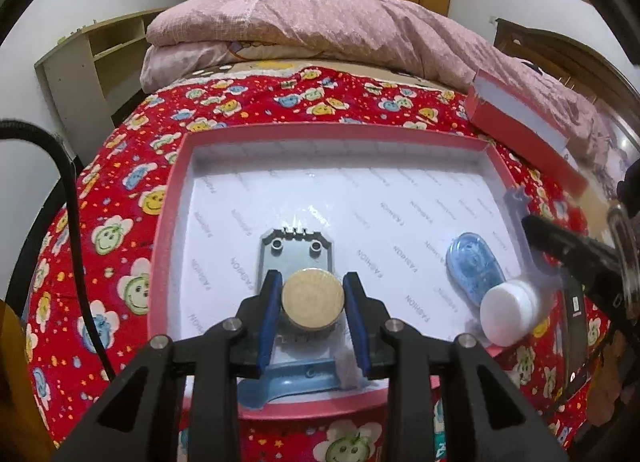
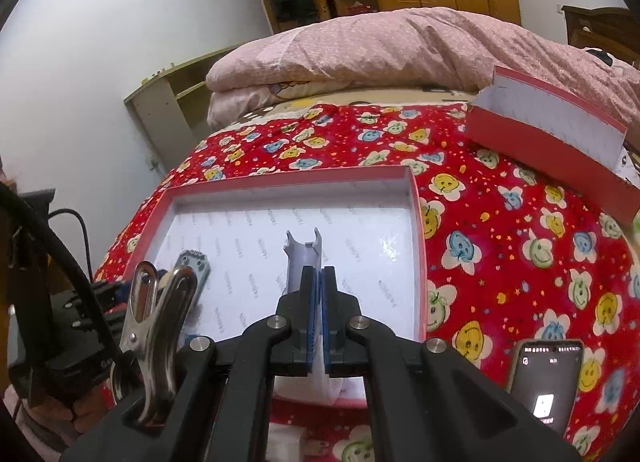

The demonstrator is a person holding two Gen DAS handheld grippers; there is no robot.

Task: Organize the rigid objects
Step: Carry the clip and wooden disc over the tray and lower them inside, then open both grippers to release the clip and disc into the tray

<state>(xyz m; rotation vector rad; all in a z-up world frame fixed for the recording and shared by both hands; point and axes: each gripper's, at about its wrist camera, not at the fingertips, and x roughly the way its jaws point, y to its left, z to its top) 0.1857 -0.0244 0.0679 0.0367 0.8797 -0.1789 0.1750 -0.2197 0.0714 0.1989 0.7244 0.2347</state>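
Note:
My left gripper (image 1: 313,277) is shut on a small round jar with a beige lid (image 1: 313,300), held over the near part of an open pink box (image 1: 320,130) lined with white paper. Behind the jar, a grey stapler-like piece (image 1: 296,250) lies in the box, and a blue correction-tape dispenser (image 1: 474,266) lies to the right. My right gripper (image 2: 319,271) is shut on a thin grey forked plastic item (image 2: 304,258) with a white round end (image 1: 508,314). It hangs over the box's (image 2: 288,178) right side.
The box sits on a red bedspread with smiley flowers (image 2: 500,242). Its pink lid (image 2: 552,138) lies at the back right, against a folded pink quilt (image 1: 320,30). A lit phone (image 2: 546,382) lies at the near right. A metal clip (image 2: 156,322) is fixed to the right gripper's frame.

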